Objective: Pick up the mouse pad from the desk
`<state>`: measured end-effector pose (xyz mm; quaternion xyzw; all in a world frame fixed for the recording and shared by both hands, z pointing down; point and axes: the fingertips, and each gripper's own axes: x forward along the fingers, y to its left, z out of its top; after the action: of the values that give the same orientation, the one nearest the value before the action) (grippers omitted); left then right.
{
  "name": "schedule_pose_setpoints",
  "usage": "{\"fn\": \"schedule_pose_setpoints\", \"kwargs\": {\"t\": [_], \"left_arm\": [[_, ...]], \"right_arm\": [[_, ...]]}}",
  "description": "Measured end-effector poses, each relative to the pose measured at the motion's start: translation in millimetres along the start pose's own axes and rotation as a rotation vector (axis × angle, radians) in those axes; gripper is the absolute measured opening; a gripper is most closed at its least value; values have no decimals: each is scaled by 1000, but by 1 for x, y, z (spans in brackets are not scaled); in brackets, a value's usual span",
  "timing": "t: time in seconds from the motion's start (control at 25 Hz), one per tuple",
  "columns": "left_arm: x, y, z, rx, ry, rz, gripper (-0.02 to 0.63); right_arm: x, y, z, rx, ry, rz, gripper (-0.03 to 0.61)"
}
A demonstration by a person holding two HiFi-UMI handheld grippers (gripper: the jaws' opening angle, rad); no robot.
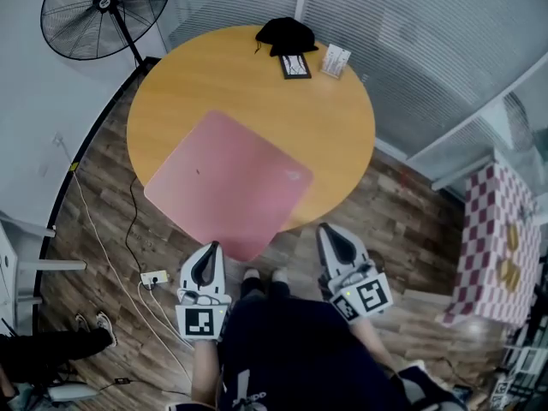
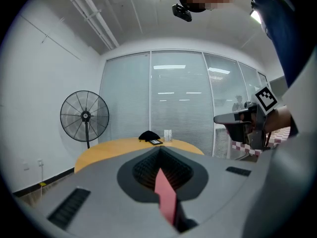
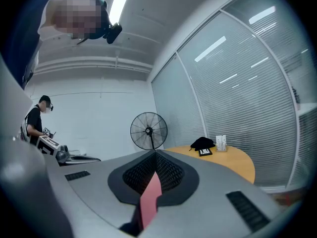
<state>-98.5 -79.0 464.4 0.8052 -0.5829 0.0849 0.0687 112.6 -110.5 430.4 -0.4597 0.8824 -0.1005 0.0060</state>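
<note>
The pink mouse pad (image 1: 227,182) lies flat on the round wooden table (image 1: 257,75), its near corner hanging over the table's front edge. My left gripper (image 1: 210,248) is shut, its tip just beside the pad's near-left edge. Off to the right of the pad, my right gripper (image 1: 325,229) is also shut, clear of the pad. Neither holds the pad. In the left gripper view (image 2: 161,150) and the right gripper view (image 3: 155,155), the jaws meet with only a thin pink strip in the seam. Both look level across the table (image 2: 114,148).
At the table's far edge sit a black pouch (image 1: 287,32), a small black-framed item (image 1: 295,65) and a white card stand (image 1: 336,60). A standing fan (image 1: 103,11) is at far left. Cables and a power strip (image 1: 154,276) lie on the floor. A checkered-cloth table (image 1: 497,247) stands at right.
</note>
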Motion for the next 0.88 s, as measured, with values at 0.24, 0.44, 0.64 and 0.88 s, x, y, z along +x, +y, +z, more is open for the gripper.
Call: {"fn": "schedule_pose_setpoints", "kwargs": {"t": [0.24, 0.44, 0.64, 0.88], "left_arm": [[1, 12, -47, 105, 129, 6, 3], [-3, 11, -120, 195, 306, -79, 82], [-7, 7, -193, 23, 450, -156, 112], [1, -8, -268, -310, 601, -219, 163]], "right_arm": [[5, 13, -20, 26, 61, -11, 2], [2, 23, -46, 56, 130, -13, 2], [-4, 24, -75, 81, 197, -39, 2], [-12, 33, -107, 105, 263, -59, 2]]}}
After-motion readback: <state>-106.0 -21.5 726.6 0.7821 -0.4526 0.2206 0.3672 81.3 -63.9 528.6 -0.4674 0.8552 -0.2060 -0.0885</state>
